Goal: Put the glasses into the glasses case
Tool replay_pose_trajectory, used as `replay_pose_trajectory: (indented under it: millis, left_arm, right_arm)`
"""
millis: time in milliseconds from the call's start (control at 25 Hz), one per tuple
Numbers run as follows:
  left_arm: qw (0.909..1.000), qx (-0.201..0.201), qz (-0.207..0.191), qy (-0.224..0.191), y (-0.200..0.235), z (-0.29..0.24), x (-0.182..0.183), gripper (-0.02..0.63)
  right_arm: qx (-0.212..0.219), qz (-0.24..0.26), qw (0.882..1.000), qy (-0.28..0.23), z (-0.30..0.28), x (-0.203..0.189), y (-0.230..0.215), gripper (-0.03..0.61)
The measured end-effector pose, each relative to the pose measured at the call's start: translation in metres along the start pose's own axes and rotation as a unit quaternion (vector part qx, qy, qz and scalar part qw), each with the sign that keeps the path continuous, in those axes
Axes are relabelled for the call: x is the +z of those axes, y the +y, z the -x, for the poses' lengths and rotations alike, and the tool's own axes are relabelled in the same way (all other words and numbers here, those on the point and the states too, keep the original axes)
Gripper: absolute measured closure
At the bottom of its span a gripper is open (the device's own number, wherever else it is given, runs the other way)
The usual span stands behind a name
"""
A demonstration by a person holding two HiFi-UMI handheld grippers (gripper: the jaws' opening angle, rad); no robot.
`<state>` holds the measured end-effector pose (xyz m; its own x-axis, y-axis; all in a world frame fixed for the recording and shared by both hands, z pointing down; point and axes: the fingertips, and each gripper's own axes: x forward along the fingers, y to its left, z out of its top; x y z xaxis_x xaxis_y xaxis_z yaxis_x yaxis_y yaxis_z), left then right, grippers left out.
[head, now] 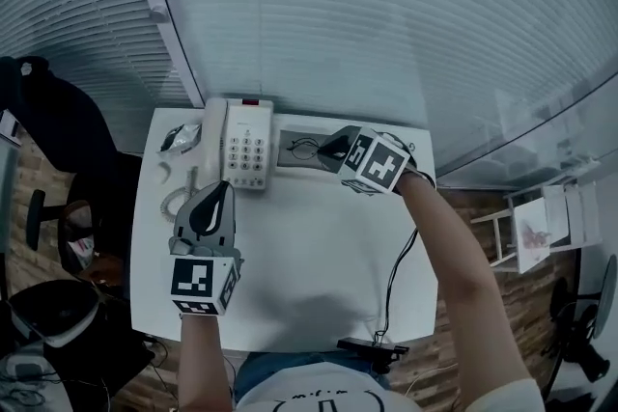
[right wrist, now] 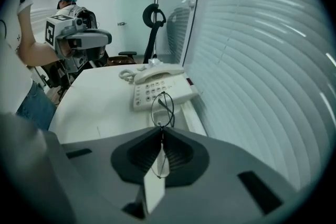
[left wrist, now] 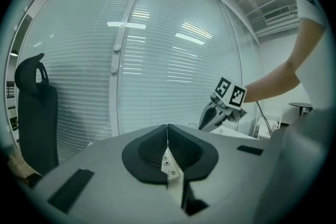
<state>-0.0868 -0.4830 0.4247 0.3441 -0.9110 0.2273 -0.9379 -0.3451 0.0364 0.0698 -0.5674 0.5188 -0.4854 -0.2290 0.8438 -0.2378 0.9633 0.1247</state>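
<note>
Your right gripper (right wrist: 161, 136) pinches the glasses (right wrist: 163, 107) by the frame, hanging them just over the open case (head: 290, 138) beside the phone (head: 246, 145), so they should drop straight in. Left gripper (left wrist: 167, 131) is pressed together, empty.

Head view over table (head: 319, 246), low gripper views opposed, seeing right gripper (left wrist: 203, 122), left gripper (right wrist: 102, 38)

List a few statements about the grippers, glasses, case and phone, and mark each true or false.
The right gripper grips the glasses. True.
The left gripper holds the case. False: its jaws are shut on nothing.
In the head view the phone lies right of the case. False: it lies left of it.
The table is white. True.
</note>
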Motion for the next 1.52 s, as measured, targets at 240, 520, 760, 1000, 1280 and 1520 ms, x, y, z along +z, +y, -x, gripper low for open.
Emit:
replay_pose_trajectory:
  millis: [240,520,760,1000,1280,1520]
  left_arm:
    - [0.9996,0.001,0.001,0.028,0.003,-0.012,-0.021,0.595]
    - [0.9985,0.015,0.011,0.052,0.016,-0.016,-0.04,0.595]
    - [0.9978,0.017,0.017,0.062,0.02,-0.018,-0.048,0.595]
    - [0.9975,0.011,0.014,0.069,0.017,-0.019,-0.053,0.595]
    - [0.9976,0.005,0.013,0.068,0.012,-0.02,-0.053,0.595]
    - [0.9976,0.001,0.005,0.07,0.008,-0.016,-0.052,0.595]
  right_arm:
    - [0.059,0.011,0.997,0.045,-0.044,-0.015,-0.015,0.558]
    - [0.084,0.018,0.993,0.076,-0.073,-0.025,-0.015,0.558]
    - [0.12,0.033,0.987,0.102,-0.086,-0.037,-0.003,0.557]
    - [0.139,0.033,0.983,0.114,-0.092,-0.038,0.005,0.555]
    - [0.123,0.014,0.987,0.099,-0.093,-0.038,0.004,0.541]
    - [0.097,0.0,0.992,0.082,-0.088,-0.034,0.0,0.454]
